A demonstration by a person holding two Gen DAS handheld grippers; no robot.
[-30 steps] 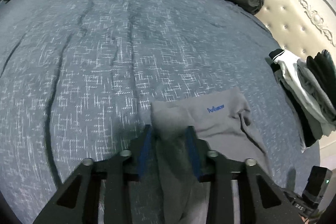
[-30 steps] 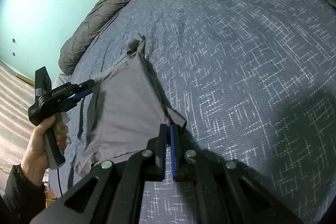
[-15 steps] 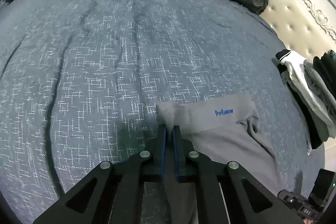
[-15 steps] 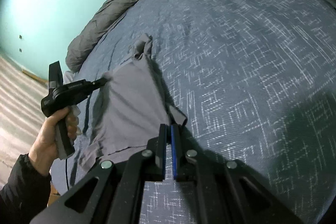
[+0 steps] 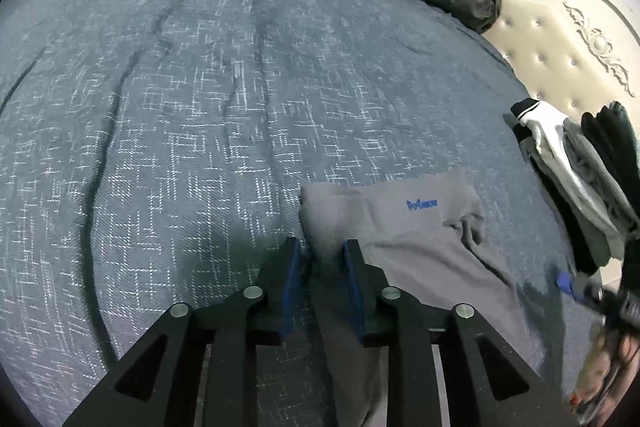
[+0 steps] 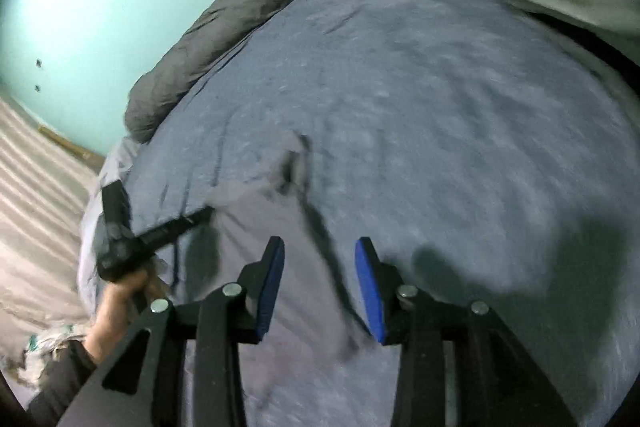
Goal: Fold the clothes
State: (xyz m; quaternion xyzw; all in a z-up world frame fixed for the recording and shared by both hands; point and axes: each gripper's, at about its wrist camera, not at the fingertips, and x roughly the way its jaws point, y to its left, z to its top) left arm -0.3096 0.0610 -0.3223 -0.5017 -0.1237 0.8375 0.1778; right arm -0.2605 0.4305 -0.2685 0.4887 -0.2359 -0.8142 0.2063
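Now the grey garment (image 5: 420, 251) stretches from lower centre toward the right of frame, its corner between the opening left gripper (image 5: 323, 259), nearer than the empty, widening right gripper (image 6: 320, 279).

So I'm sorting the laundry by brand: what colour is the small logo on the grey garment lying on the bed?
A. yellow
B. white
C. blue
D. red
C: in the left wrist view the logo printed on the grey garment is blue.
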